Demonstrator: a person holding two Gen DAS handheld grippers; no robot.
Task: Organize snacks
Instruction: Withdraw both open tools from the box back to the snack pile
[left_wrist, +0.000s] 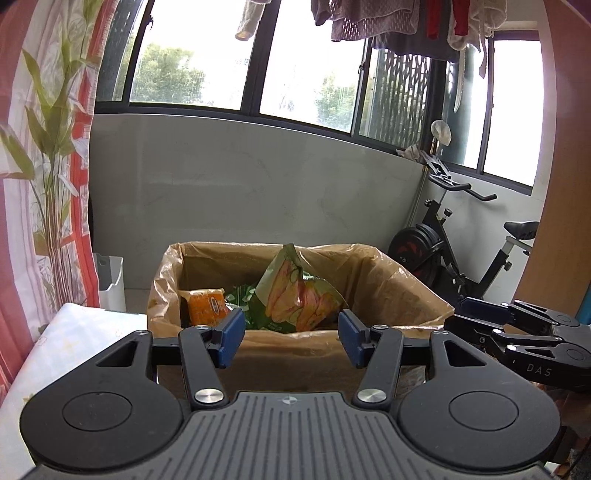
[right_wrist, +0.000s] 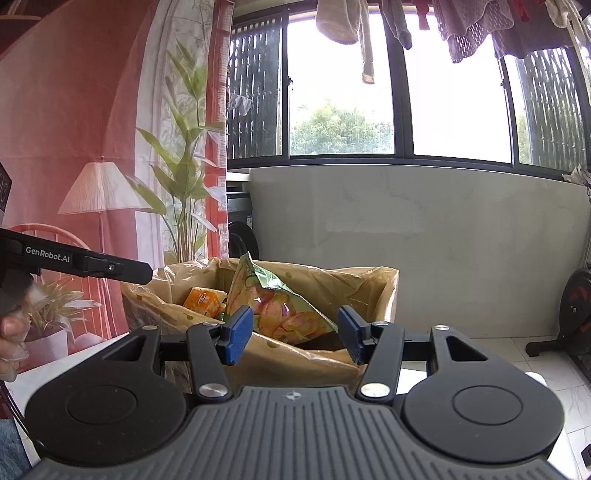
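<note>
Both claws parted, nothing between the pads. Left claw (left_wrist: 291, 338) sits just short of the box (left_wrist: 406, 291), pointing over its near rim. Right claw (right_wrist: 295, 338) is beside it, same pose, aimed at the same box from a bit further right; in the left view it shows at the right edge, side-on.

Box is cardboard with a tan plastic liner (right_wrist: 369, 280) folded over the rim. Snacks are inside it:
- big bag (left_wrist: 299, 295), green with peach-coloured print, standing tilted, its top corner poking above the rim
- orange pack (left_wrist: 205, 304) at the left, leaning on the inner wall
- green pack (left_wrist: 242, 293) between those two, mostly hidden

Neither claw touches any of them; the pads are clear of the big bag in both views.

Box stands against the edge of a white worktop (left_wrist: 55, 354) on its left. A hand (right_wrist: 13, 343) shows at the left edge of the right view, under the left claw's body.

Background: grey low wall under a wide window (left_wrist: 306, 55), laundry (left_wrist: 369, 18) hanging above, exercise bike (left_wrist: 461, 251) on the right, printed curtain (right_wrist: 110, 147) on the left, white bin (left_wrist: 110, 284) on the floor by the curtain.
</note>
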